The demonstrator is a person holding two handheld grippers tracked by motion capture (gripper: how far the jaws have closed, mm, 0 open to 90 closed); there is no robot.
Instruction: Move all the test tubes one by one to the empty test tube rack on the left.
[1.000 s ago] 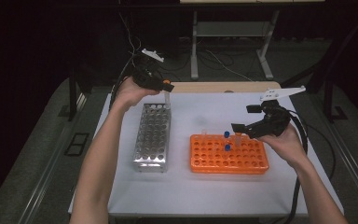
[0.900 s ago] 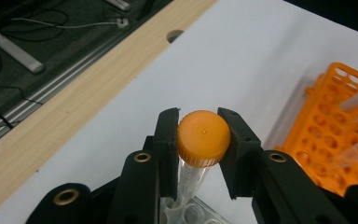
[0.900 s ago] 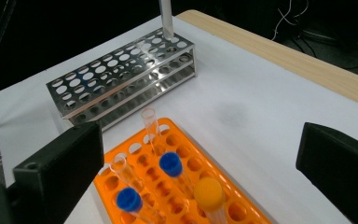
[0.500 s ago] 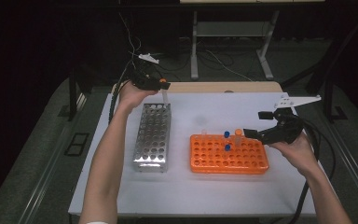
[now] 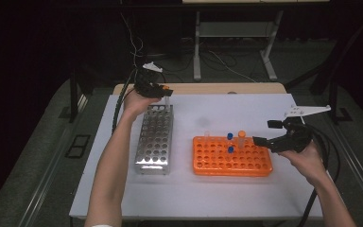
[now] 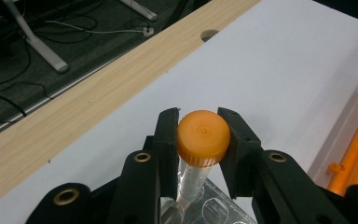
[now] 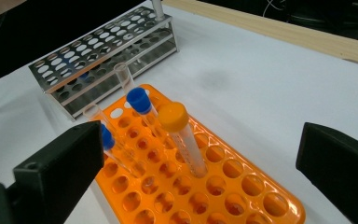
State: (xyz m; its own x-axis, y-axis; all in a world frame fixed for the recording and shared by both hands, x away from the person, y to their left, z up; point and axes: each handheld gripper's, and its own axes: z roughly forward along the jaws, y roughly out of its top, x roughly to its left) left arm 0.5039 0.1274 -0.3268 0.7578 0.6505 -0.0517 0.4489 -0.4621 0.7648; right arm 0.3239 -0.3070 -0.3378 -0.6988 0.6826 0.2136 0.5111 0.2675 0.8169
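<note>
The orange-capped tube [image 6: 200,149] hangs upright in the closed left gripper [image 6: 202,154], its tip over the steel rack's [image 5: 155,140] far holes; the right gripper [image 5: 270,134] gapes empty.

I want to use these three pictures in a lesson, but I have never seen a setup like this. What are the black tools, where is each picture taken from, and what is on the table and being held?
No robot here: a person holds a hand tool with a two-jaw claw in each hand. The high view looks down from above the person's side of the white table. The other two come from small cameras riding on each claw, looking along its black jaws.

On the table stand a metal rack and an orange rack. The orange rack holds an orange-capped tube, two blue-capped tubes and some clear uncapped ones.

The left claw is shut on another orange-capped tube, held upright over the far end of the metal rack. The right claw is open and empty, beside the orange rack.
</note>
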